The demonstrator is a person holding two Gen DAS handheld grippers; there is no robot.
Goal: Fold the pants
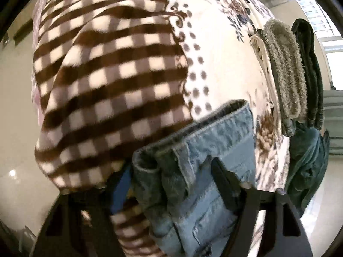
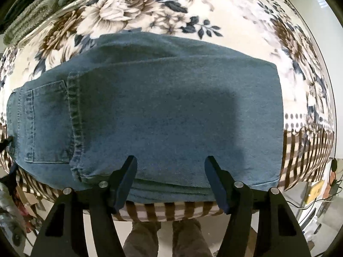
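The blue jeans (image 2: 163,115) lie folded into a flat rectangle on the floral and checked blanket (image 2: 133,6), with a back pocket at the left end. My right gripper (image 2: 171,168) points down over their near edge, open, with flat denim between its fingers (image 2: 126,177). In the left wrist view a thick, bunched end of the jeans (image 1: 193,150) with seams and hem fills the gap of my left gripper (image 1: 171,182). Its dark finger (image 1: 223,182) presses into the denim, which looks pinched between the pads. The other finger is partly hidden by the cloth.
Folded garments are stacked at the blanket's far side: a grey fuzzy one (image 1: 285,75), a dark green one (image 1: 308,64) and a teal one (image 1: 306,154). The checked blanket border (image 1: 103,75) drops over the table edge. A person's legs (image 2: 167,237) stand below the near edge.
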